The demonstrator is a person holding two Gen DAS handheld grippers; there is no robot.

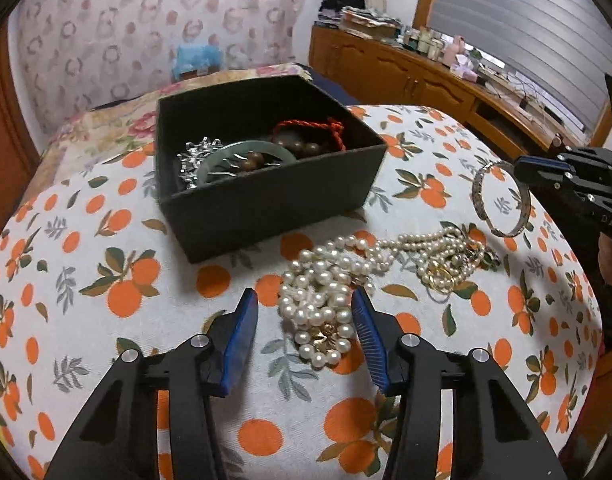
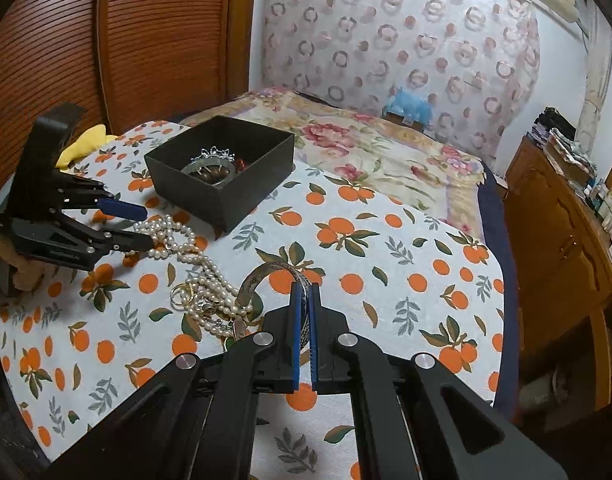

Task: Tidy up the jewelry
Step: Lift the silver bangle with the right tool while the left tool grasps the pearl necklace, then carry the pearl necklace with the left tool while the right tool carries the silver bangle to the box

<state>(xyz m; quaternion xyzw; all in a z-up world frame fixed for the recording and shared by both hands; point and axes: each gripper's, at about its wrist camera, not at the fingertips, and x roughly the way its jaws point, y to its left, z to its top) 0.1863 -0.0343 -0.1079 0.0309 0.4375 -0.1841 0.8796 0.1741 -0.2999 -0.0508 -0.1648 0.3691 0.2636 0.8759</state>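
A black open box [image 1: 266, 204] stands on the orange-print cloth and holds a green bangle [image 1: 242, 152], silver pieces, brown beads and a red cord. It also shows in the right wrist view [image 2: 242, 192]. A heap of pearl strands [image 1: 329, 292] with gold rings lies in front of it. My left gripper [image 1: 304, 312] is open, its fingers either side of the near end of the pearls [image 2: 178, 240]. My right gripper [image 2: 304, 300] is shut on a silver bangle [image 2: 266, 276], which it holds upright on edge [image 1: 501, 200].
The orange-print cloth [image 1: 106, 280] covers a rounded surface on a bed with a floral blanket [image 2: 385, 148]. A wooden cabinet [image 1: 405, 76] with clutter stands at the right. A yellow cloth [image 2: 82, 144] lies by the wooden wall.
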